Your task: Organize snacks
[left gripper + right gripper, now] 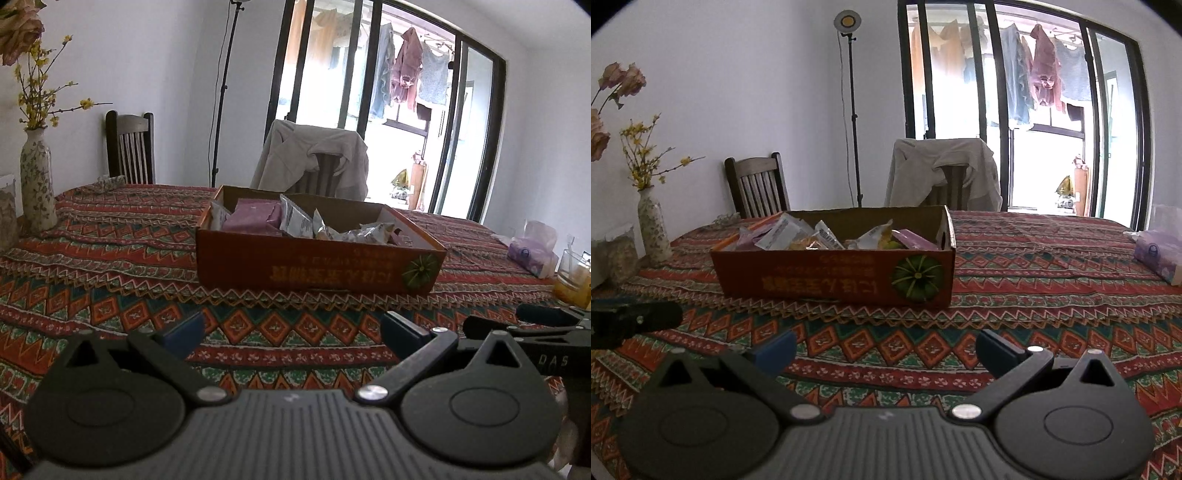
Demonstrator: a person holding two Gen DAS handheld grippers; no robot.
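An orange cardboard box (317, 267) stands on the patterned tablecloth (110, 258), holding purple snack packs (255, 216) and several silver wrapped snacks (299, 221). It also shows in the right wrist view (831, 280), with snack packets (798, 236) inside. My left gripper (291, 328) is open and empty, low over the cloth in front of the box. My right gripper (886, 350) is open and empty, also in front of the box. The right gripper's body shows at the left view's right edge (535, 332).
A flowered vase (37, 184) stands at the table's left. A purple tissue pack (532, 251) and a glass jar (574, 280) sit at the right. Two chairs (129, 147) stand behind the table, one draped with a jacket (314, 162).
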